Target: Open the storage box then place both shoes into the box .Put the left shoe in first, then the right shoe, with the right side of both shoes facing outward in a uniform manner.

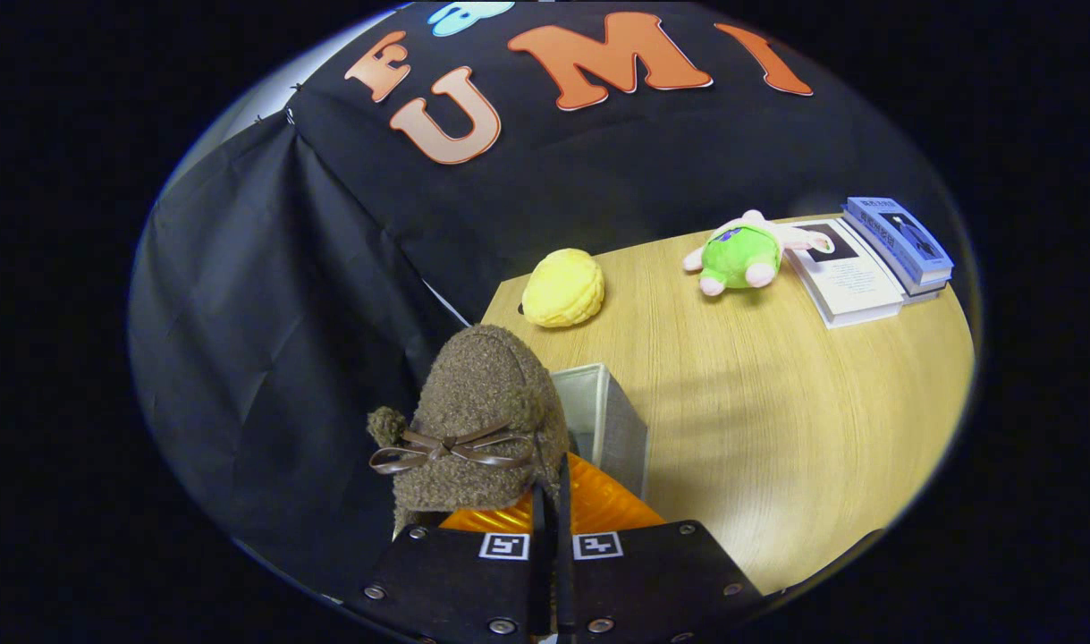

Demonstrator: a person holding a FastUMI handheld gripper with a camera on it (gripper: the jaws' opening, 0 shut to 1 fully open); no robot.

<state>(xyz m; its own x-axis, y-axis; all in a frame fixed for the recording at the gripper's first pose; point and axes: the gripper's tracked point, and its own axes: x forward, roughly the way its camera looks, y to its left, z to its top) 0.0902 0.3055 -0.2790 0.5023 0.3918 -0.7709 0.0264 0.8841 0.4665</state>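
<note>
Fingers (pixel 552 528) drawn nearly together, pinching rim of brown fuzzy shoe (pixel 477 420); shoe carried off bench (pixel 777 402), hanging just ahead of fingers. Long axis runs straight away from fingers, toe pointing forward toward booth wall, bow facing camera. Storage box (pixel 607 420) just beside shoe and below it, at near bench corner, top seemingly open. Next move likely hinges on shifting shoe sideways over box opening, then lowering. Left or right shoe: cannot tell.

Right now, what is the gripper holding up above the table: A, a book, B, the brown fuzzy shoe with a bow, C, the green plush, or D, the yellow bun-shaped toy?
B: the gripper has its fingers closed on the brown fuzzy shoe, raised over the grey storage box.
</note>
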